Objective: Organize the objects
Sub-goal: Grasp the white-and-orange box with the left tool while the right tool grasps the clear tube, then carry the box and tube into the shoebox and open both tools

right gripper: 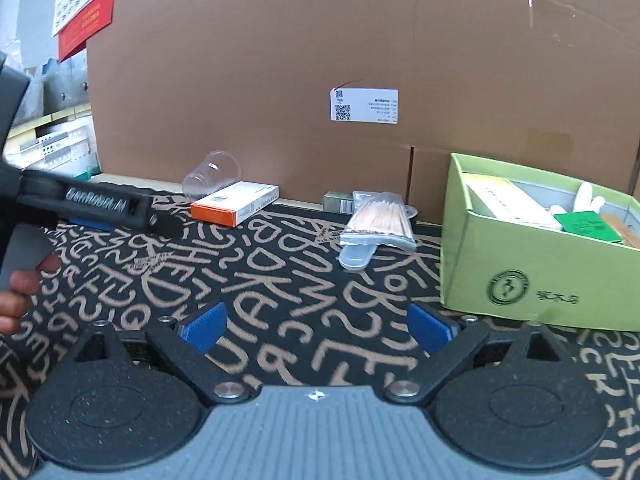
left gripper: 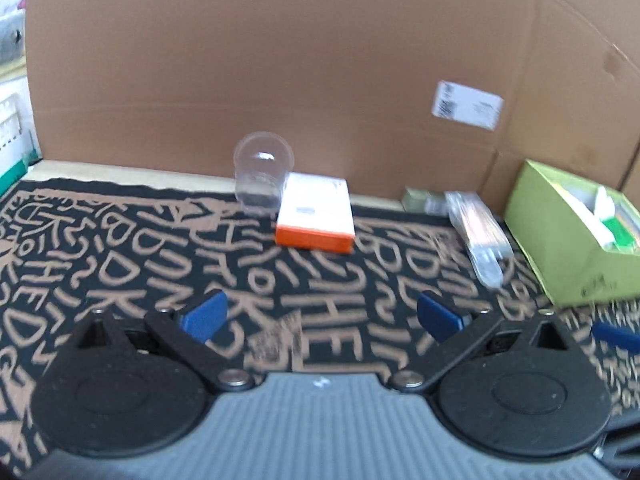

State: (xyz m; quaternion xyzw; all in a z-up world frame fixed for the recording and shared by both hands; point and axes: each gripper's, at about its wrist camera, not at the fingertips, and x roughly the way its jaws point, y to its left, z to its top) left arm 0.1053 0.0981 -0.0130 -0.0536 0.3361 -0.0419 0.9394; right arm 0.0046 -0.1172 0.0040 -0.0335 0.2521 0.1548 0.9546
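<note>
My left gripper [left gripper: 320, 316] hangs open over the patterned cloth with nothing between its blue pads [left gripper: 204, 316]. Ahead of it a clear plastic cup [left gripper: 262, 172] lies on its side against an orange-and-white box [left gripper: 316, 216]. To the right lies a clear bag of wooden sticks [left gripper: 478, 232]. My right gripper [right gripper: 318, 326] is also open and empty above the cloth. The bag of sticks [right gripper: 380, 218] lies ahead of it, the cup [right gripper: 212, 178] and the orange box [right gripper: 234, 208] to its far left. The left gripper [right gripper: 160, 220] shows at the left, held by a hand [right gripper: 20, 296].
An open green cardboard box [right gripper: 540, 264] holding several items stands at the right. A small olive packet [right gripper: 338, 202] sits behind the bag, and a clear lid-like piece [right gripper: 354, 256] pokes out under it. A tall cardboard wall [right gripper: 320, 40] closes the back.
</note>
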